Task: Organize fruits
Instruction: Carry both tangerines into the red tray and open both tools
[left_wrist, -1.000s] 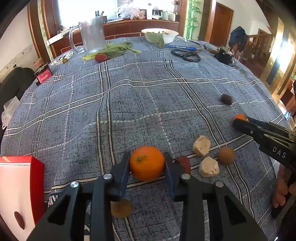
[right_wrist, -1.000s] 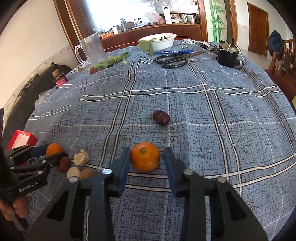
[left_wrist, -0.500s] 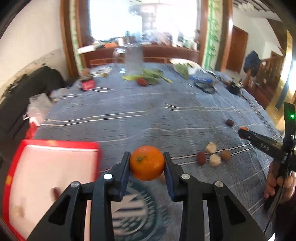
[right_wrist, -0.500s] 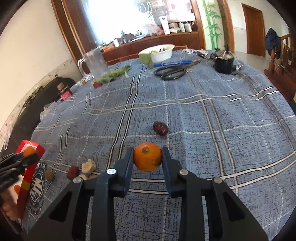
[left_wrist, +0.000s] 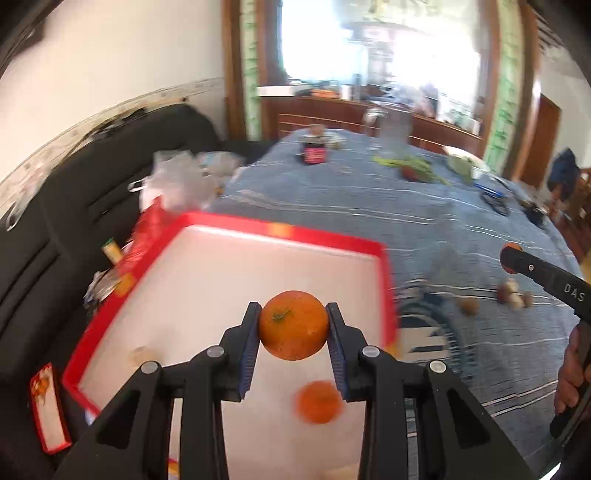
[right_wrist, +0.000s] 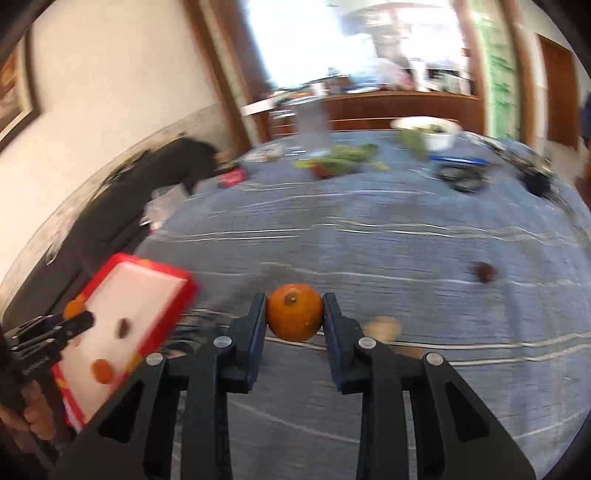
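Left wrist view is showing your left gripper (left_wrist: 293, 328) carrying 1 orange (left_wrist: 293, 325), its fingers (left_wrist: 251, 343) narrowed onto the fruit's sides and pressing it from both flanks. You are holding it above the white floor of the red-rimmed tray (left_wrist: 280, 230), where another orange (left_wrist: 319, 401) is already lying, blurred, just below the fingertips. A small pale item is sitting further left on the tray floor; what it is cannot be told.

Right wrist view is showing your right gripper (right_wrist: 294, 317) pinching a second orange (right_wrist: 294, 317) in the same way, fingers snug on both sides, over the blue checked cloth of the counter (right_wrist: 388, 236). The tray is lying well off to that camera's left, and a dark red fruit (right_wrist: 483, 272) is waiting on the cloth to the right. In the left wrist view, a cluster of small fruits (left_wrist: 511, 293) is also resting on the cloth beyond the tray.

You are judged to be in the delivery step. Next you are needing to lower the left orange onto a bare patch of tray, beside the resting one, not on it, and spread the fingers gently so it is not rolling away. Your right hand then needs to swing over the rim.
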